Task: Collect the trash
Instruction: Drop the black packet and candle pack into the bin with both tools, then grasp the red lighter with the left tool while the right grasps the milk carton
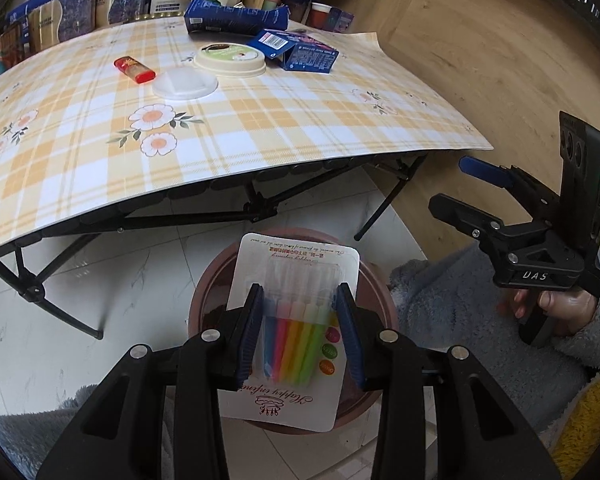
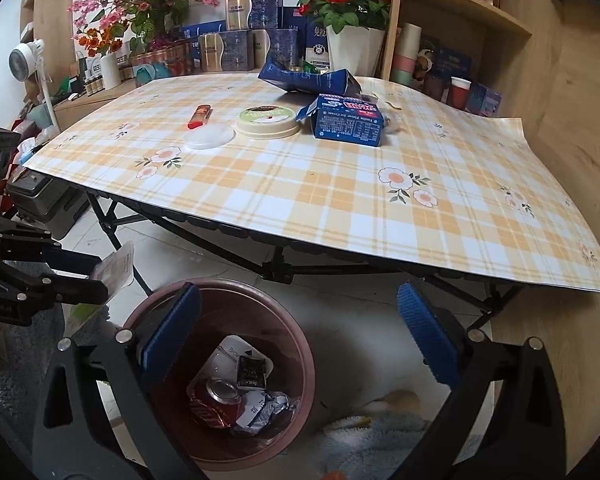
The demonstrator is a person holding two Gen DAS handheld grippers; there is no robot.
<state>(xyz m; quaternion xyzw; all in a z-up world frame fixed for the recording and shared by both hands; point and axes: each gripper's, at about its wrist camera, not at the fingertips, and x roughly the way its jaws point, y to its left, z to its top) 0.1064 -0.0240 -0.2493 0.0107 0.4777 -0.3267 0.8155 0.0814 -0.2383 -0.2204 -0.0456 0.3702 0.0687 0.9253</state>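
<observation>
While my left fingers (image 1: 300, 332) clamp the candle pack (image 1: 294, 332) from both sides, its white card hangs just above the brown trash bin (image 1: 380, 292) on the tiled floor, rainbow candles showing between the blue pads. From my right wrist view the same pack (image 2: 114, 268) juts out of the left tool at the far left, beside the bin's rim (image 2: 300, 344). My right fingers (image 2: 300, 344) stand wide with nothing between them, over the bin's mouth; in the left view they (image 1: 456, 188) hang well to the right of the pack, gripped by my hand (image 1: 556, 304) in a fluffy blue sleeve. Inside the bin lie a crushed red can (image 2: 216, 400), a dark sachet (image 2: 251, 372) and crumpled wrappers. On the checked worktop (image 2: 340, 200) remain a red lighter (image 2: 199, 116), a clear plastic lid (image 2: 210, 138), a cream round tub (image 2: 268, 120), an open blue ice cream box (image 2: 346, 124) and a flattened blue carton (image 2: 308, 76) behind it.
</observation>
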